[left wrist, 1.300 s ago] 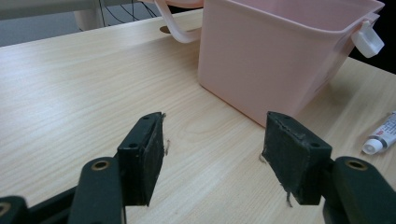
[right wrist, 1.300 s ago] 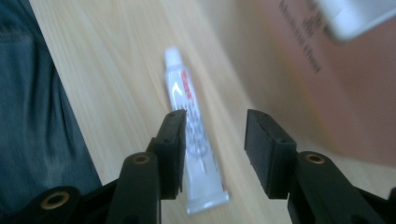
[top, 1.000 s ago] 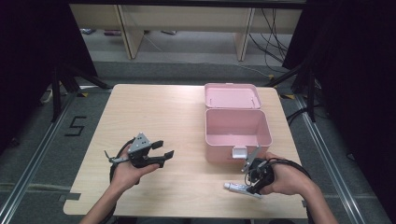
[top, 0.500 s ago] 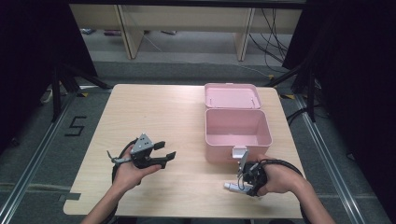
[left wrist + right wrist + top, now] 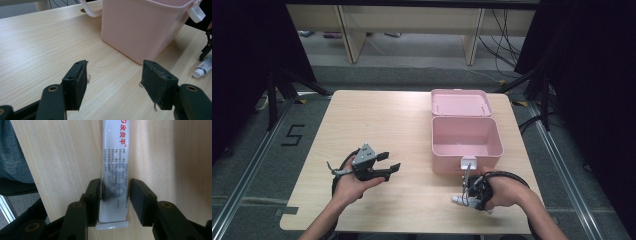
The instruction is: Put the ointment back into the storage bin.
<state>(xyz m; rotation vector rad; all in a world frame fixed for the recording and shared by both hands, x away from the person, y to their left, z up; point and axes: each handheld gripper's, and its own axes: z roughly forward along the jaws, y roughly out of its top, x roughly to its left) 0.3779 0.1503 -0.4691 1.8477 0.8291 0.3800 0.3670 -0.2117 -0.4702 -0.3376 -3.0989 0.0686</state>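
R gripper (image 5: pixel 114 200) points down at the near right table edge, jaws astride a white tube (image 5: pixel 115 167) lying flat on the wood table (image 5: pixel 412 125); jaws have just been closing, pads at or v. close to the tube's sides near its crimped end, firm pinch not confirmed. L gripper (image 5: pixel 114 85) sits further left, held just above the table, jaws spread w/ nothing between. Beyond both, pink box (image 5: pixel 466 142) stands open, lid back, white latch facing the R hand (image 5: pixel 504 192).
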